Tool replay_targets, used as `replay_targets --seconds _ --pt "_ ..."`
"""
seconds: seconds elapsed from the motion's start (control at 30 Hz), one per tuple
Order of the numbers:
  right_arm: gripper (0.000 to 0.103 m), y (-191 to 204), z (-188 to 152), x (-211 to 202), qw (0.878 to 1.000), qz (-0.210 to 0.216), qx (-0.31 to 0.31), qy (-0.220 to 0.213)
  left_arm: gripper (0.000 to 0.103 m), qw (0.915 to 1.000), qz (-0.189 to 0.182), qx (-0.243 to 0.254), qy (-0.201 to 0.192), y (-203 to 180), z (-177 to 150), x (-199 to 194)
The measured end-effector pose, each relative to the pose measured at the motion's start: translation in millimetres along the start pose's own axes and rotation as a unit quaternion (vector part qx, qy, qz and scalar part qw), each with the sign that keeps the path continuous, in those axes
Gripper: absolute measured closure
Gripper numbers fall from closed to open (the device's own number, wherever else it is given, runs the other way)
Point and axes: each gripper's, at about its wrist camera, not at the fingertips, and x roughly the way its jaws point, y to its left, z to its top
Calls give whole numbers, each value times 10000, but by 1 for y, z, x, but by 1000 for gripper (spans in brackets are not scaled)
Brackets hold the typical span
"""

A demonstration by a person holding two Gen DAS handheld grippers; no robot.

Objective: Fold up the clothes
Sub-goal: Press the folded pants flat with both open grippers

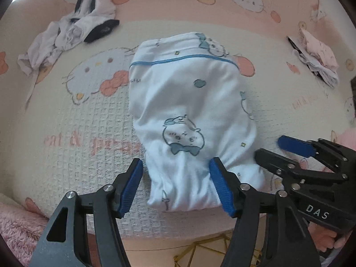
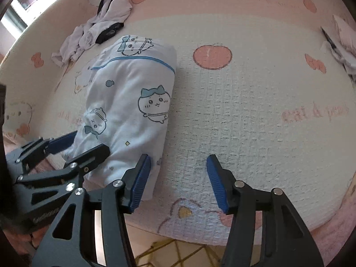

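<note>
- On the bed cover (image 1: pixel 66 133), printed with cartoon cats and pink fruit, I see the folded white garment (image 1: pixel 189 102) lying in the middle, its blue piping toward the far end.
- Far to my left sits a crumpled pile of pale and black clothes (image 1: pixel 73 29); far right, a small stack of pink and white laundry (image 1: pixel 318 60). Both lie well apart from the garment, and nothing stands between it and my grippers.
- My left gripper (image 1: pixel 176 187) is spread wide at the garment's near end: the right finger presses into the bunched cloth, the left one sits just beside its edge.
- My right gripper (image 2: pixel 178 182) is also wide and holds nothing; its left finger (image 2: pixel 139 182) overlaps the garment's near right corner, though I cannot tell if it touches, and the other hangs over bare cover.
</note>
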Motion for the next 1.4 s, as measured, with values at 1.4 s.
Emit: replay_targets --seconds 1.4 --pt "49 16 -31 -27 9933 -812 -796 -230 39 9905 -550 -1259 93 70 -26 -28"
